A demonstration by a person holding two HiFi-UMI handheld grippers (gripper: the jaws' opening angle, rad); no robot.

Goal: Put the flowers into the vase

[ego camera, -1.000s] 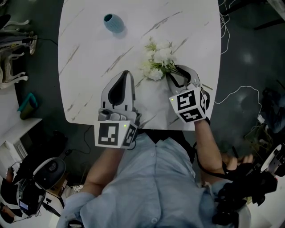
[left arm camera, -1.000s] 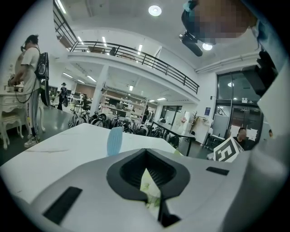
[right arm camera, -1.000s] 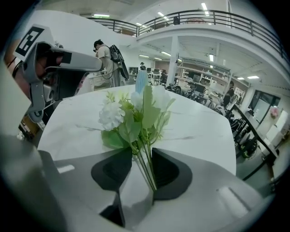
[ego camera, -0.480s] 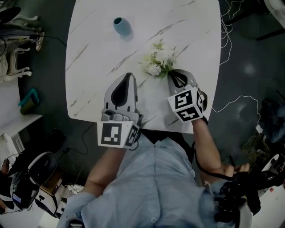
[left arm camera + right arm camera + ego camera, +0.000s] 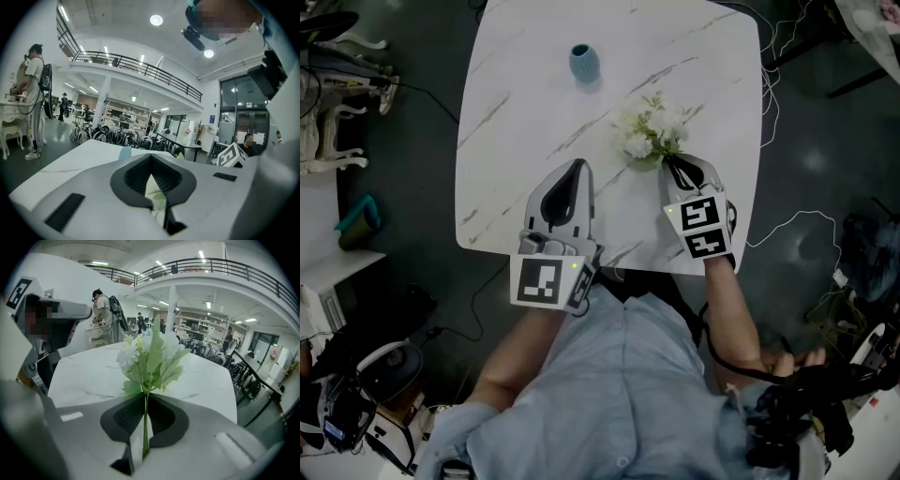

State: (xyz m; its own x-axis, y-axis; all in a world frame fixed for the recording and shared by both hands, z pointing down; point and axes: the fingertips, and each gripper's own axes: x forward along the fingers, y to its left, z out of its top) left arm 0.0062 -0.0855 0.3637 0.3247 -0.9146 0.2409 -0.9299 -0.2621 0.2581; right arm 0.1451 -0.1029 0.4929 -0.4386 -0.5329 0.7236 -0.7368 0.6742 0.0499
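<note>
A bunch of white flowers (image 5: 652, 136) with green leaves is over the right part of the white marble table (image 5: 525, 122). My right gripper (image 5: 676, 166) is shut on its thin green stem; its jaws have just been closing on it. In the right gripper view the flowers (image 5: 150, 352) stick out past the right gripper (image 5: 144, 401), clear of the tabletop. The small blue vase (image 5: 584, 63) stands upright near the far edge, and shows faintly as the vase (image 5: 124, 153) in the left gripper view. My left gripper (image 5: 576, 170) hovers beside the flowers, shut and holding nothing.
The table's near edge (image 5: 609, 258) is just under both hands. White cables (image 5: 773, 66) trail on the dark floor to the right. White furniture (image 5: 323, 141) stands at the left. A person with a backpack (image 5: 105, 310) works beyond the table.
The right jaws have gone from spread around the stem to closed on it. Both grippers have risen a little, and the flowers have come up with the right one.
</note>
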